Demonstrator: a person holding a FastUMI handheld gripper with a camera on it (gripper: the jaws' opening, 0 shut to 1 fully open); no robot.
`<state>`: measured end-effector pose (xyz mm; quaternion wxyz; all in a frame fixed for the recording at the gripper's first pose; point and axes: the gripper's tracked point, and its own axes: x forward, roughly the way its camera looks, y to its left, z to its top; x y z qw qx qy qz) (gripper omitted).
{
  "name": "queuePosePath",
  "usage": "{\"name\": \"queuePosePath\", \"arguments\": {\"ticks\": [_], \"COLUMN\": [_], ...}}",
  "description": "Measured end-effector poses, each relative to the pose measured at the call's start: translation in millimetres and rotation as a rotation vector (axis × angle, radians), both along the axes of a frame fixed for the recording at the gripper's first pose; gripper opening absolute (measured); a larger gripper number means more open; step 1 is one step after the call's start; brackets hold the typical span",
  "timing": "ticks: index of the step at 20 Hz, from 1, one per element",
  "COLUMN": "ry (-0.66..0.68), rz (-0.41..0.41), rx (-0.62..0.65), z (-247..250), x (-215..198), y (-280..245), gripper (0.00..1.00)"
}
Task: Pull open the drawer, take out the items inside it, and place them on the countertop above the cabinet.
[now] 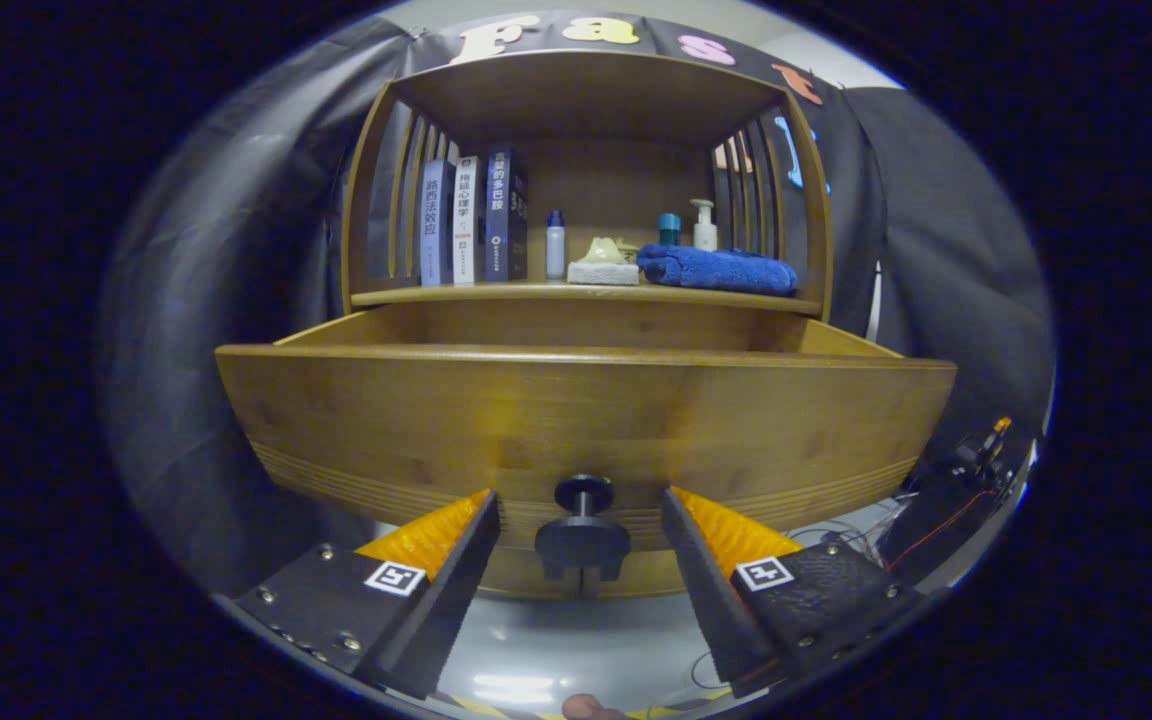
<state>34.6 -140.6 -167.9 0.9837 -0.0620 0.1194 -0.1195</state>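
Between the spread fingers of the gripper [583, 520] sits the dark round knob [583, 492] of a wooden drawer [586, 420]. The fingers stand wide apart, one to each side of the knob, and neither touches it. A dark bracket hangs just under the knob, also between the fingers.

That drawer is pulled out toward the camera; its broad front panel shows fine grooves along the lower edge. Its side walls run back to the cabinet, but the front hides the inside, so I cannot tell what lies in it.

Above and behind the drawer is the countertop [496, 294], a wooden shelf under a flat wooden roof, with slatted sides. On it, from the left: three upright books [471, 222] pressed together, a small bottle [555, 246] with a blue cap, a pale sponge [603, 272] with a light object on top, a folded blue towel [716, 268], and behind the towel a teal-capped container [669, 229] and a white pump bottle [704, 226].

Black cloth [946, 250] hangs behind and to both sides of the cabinet. Below the drawer a grey glossy floor [556, 650] reflects lamp light. To the right of the cabinet, low down, stands dark equipment [956, 490] with thin wires trailing across the floor.
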Motion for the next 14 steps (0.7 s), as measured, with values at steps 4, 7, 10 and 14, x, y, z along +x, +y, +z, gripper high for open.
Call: {"name": "queuePosePath", "arguments": {"ticks": [4, 7, 10, 14], "ry": [0.014, -0.043, -0.074, -0.095], "rz": [0.0, 0.01, 0.019, 0.027], "rx": [-0.006, 0.017, 0.033, 0.084], "z": [-13.4, -9.9, -9.9, -12.6], "x": [12.5, 12.4, 20.5, 45.7], "y": [2.0, 0.6, 0.5, 1.9], "gripper": [0.99, 0.98, 0.99, 0.99]}}
